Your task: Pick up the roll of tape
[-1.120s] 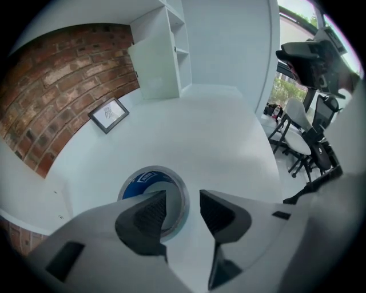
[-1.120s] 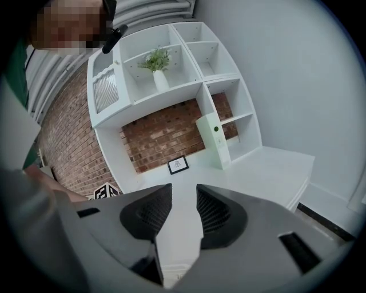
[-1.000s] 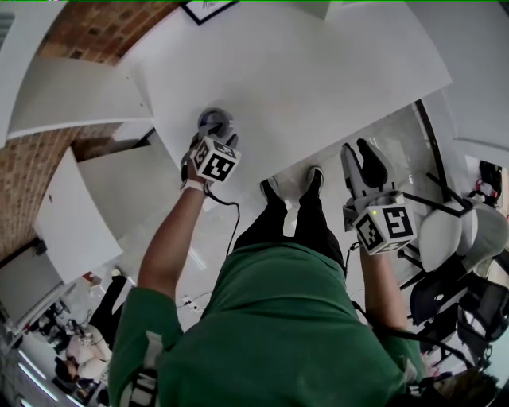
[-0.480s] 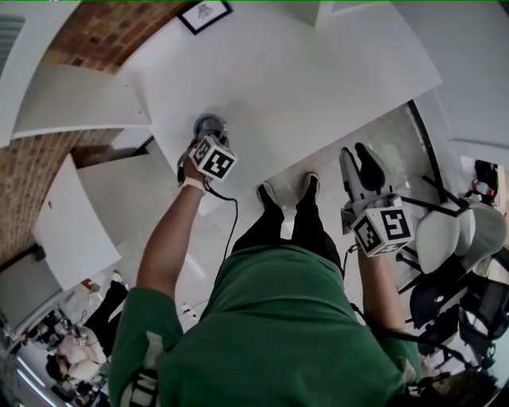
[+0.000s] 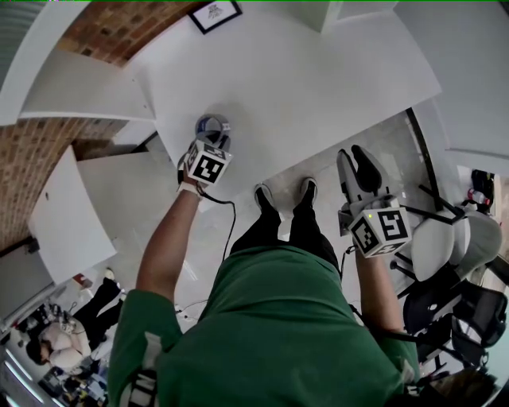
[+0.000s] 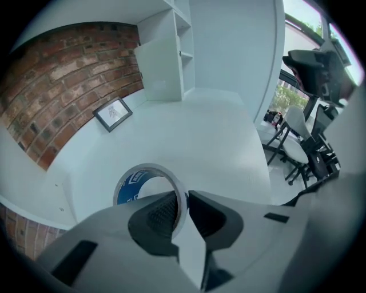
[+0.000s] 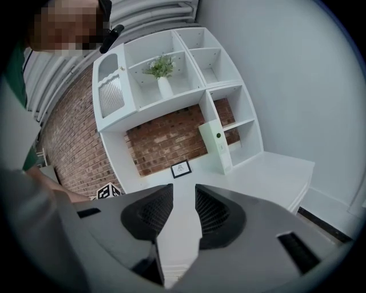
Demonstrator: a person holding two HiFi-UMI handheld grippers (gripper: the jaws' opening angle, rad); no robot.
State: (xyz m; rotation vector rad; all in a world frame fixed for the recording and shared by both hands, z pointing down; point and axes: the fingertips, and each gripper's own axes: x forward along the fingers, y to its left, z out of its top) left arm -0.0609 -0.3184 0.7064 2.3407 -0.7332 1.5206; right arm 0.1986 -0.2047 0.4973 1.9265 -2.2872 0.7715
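Note:
The roll of tape (image 5: 213, 125), clear with a blue-printed core, lies on the white table (image 5: 318, 79) near its left front corner. My left gripper (image 5: 211, 141) points steeply down at it. In the left gripper view the two pads pinch the near wall of the tape (image 6: 134, 182), one inside the ring and one outside, so the left gripper (image 6: 184, 205) is shut on it. My right gripper (image 5: 354, 157) hangs off the table's front edge over the floor. Its jaws are closing, and the right gripper (image 7: 184, 197) has nothing between them.
A small framed picture (image 5: 215, 12) leans on the brick wall at the table's back. A white shelf unit (image 7: 171, 74) with a potted plant (image 7: 162, 67) stands above it. Office chairs (image 5: 453, 238) crowd the floor at the right. The person's shoes (image 5: 265, 193) stand at the table edge.
The left gripper has stayed at the tape and tilted a little, so more of the roll shows beyond its cube. The right gripper has kept its place.

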